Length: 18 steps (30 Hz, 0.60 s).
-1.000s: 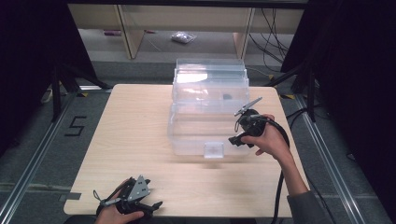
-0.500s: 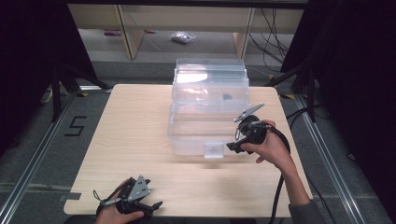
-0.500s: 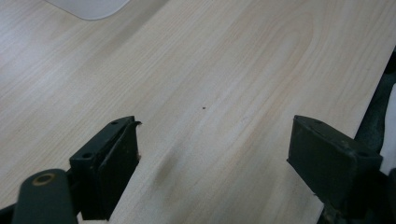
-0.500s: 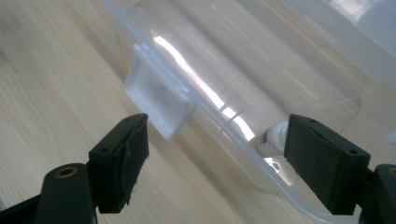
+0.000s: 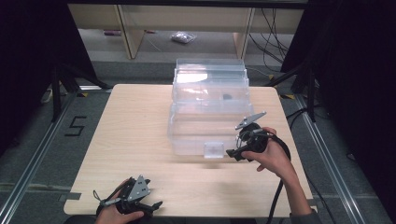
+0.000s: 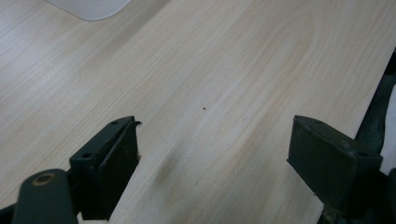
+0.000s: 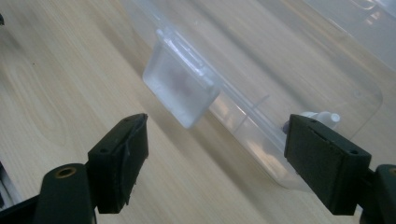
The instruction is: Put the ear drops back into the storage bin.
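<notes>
At the table's (image 5: 140,121) 7 o'clock the left gripper (image 5: 140,205) rested spread on nothing, while the right gripper (image 5: 232,154), jaws just widened and gripping nothing, faced the clear box's (image 5: 205,116) latch (image 7: 180,88) at 5 o'clock.

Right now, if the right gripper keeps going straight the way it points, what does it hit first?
Most likely the frosted latch tab on the front of the clear plastic box. The right gripper is open and aimed at it, with bare table between. Depth is hard to judge, so how near it is stays uncertain.
</notes>
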{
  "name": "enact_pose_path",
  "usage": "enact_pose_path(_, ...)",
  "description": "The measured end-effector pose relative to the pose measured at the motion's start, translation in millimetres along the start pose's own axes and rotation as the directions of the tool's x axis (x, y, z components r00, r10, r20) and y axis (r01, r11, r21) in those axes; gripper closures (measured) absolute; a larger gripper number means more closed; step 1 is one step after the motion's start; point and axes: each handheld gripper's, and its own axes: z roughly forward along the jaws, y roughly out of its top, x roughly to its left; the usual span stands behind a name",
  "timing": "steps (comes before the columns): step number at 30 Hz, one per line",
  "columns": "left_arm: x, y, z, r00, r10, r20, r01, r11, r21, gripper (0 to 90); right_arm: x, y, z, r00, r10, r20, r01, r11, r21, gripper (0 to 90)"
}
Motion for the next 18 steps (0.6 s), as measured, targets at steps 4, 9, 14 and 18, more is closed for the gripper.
enact_pose_path(4,0.1,-0.2,0.2,1.0,-0.002,-0.003,0.002,1.0,-0.004,15.7,6.4,-3.5,-2.1,1.0,-0.005,0.002,0.005,1.0,-0.028,22.4)
enact_pose_path(9,0.4,0.4,-1.1,1.0,0.004,-0.001,-0.004,1.0,-0.006,15.7,13.8,-7.7,-1.3,0.9995,-0.029,-0.009,0.029,0.999,-0.045,22.4)
enact_pose_path(14,-0.6,0.6,-1.4,1.0,0.001,-0.002,-0.001,0.9999,-0.011,15.7,18.9,-11.9,1.6,0.9988,-0.047,-0.01,0.046,0.997,-0.056,22.0)
enact_pose_path(18,0.7,0.8,-2.2,0.9999,0.01,-0.004,-0.01,0.9999,-0.008,15.7,19.5,-16.2,2.8,0.9984,-0.052,-0.021,0.051,0.997,-0.055,21.3)
